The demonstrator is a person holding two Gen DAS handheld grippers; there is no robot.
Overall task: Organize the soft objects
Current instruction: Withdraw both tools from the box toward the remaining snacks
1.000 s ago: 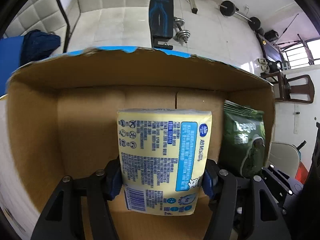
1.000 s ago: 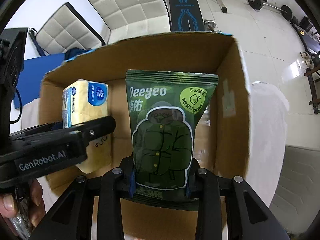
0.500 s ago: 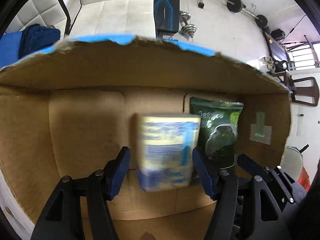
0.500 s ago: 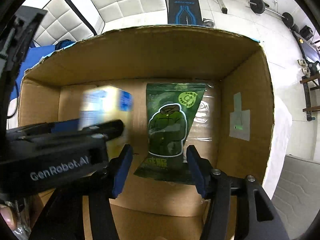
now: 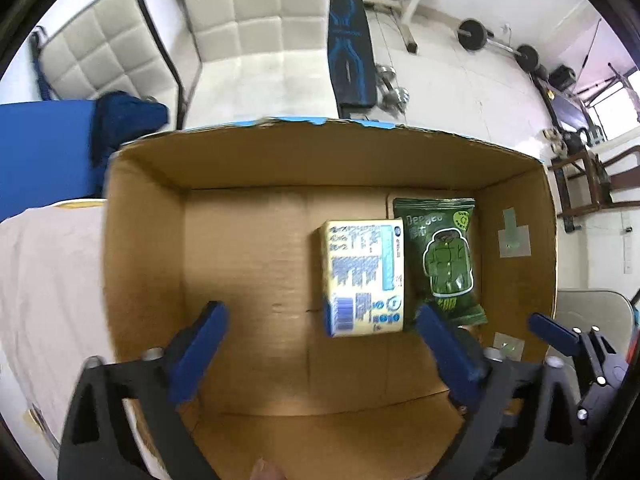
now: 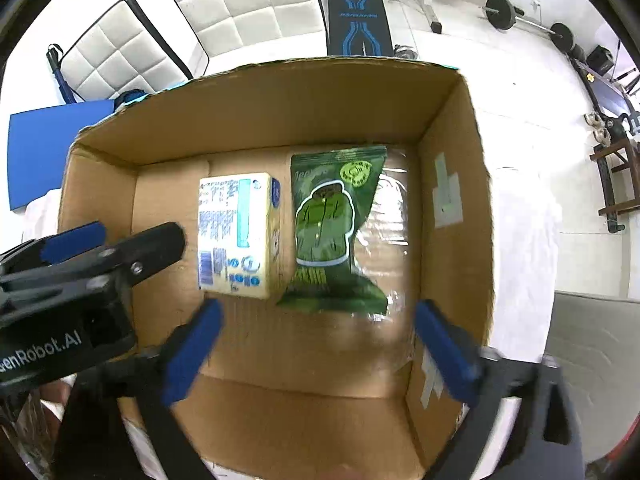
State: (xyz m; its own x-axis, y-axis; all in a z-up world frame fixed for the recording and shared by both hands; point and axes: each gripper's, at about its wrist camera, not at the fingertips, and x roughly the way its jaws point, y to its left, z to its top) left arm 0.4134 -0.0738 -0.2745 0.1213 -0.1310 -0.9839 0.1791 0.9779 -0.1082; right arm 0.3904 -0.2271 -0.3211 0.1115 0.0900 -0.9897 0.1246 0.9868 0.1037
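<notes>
A yellow tissue pack (image 5: pixel 363 277) and a green tissue pack (image 5: pixel 443 267) lie side by side on the floor of an open cardboard box (image 5: pixel 144 240). Both also show in the right wrist view, yellow (image 6: pixel 236 234) left of green (image 6: pixel 330 228), inside the box (image 6: pixel 448 208). My left gripper (image 5: pixel 320 320) is open and empty above the box, and it appears at the left of the right wrist view (image 6: pixel 120 240). My right gripper (image 6: pixel 316 312) is open and empty above the box's near side.
The box stands on a white-covered surface (image 5: pixel 48 272). Behind it are white quilted chairs (image 5: pixel 256 32), a blue panel (image 5: pixel 44 152), a weight bench (image 5: pixel 350 52) and barbells (image 5: pixel 496 40) on the tiled floor.
Both grippers opened and dropped their packs into the box, then pulled back and up. The packs now lie flat on the box floor.
</notes>
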